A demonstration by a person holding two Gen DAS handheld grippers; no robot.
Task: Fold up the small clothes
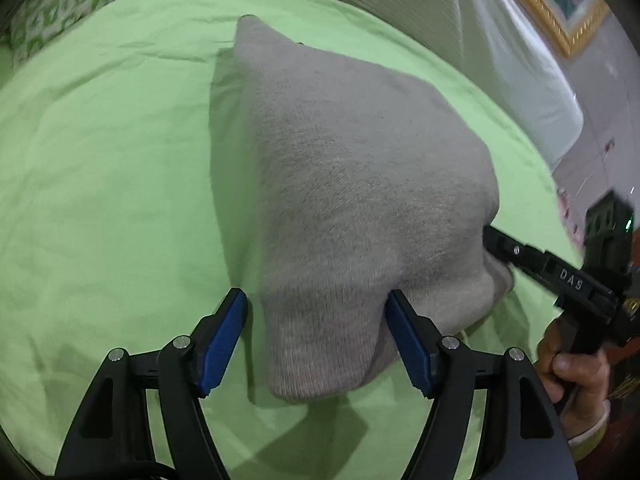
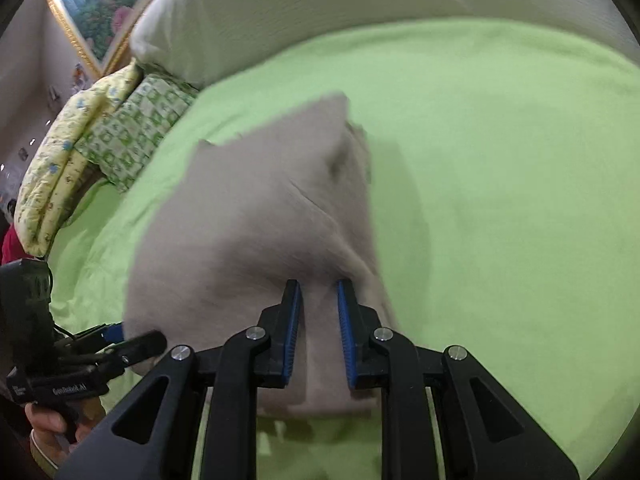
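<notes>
Garment (image 1: 360, 184) | grey, long axis running away | right hand-held gripper (image 2: 319, 332) pinches near edge

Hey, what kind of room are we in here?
Most likely a bedroom: a bed with a green sheet, patterned pillows at one side, and a gold-framed picture on the wall.

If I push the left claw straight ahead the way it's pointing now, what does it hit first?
Most likely the grey garment: its near corner already lies between the open left claw pads. Beyond that is the green bedsheet. Depth is hard to judge through the fisheye.
</notes>
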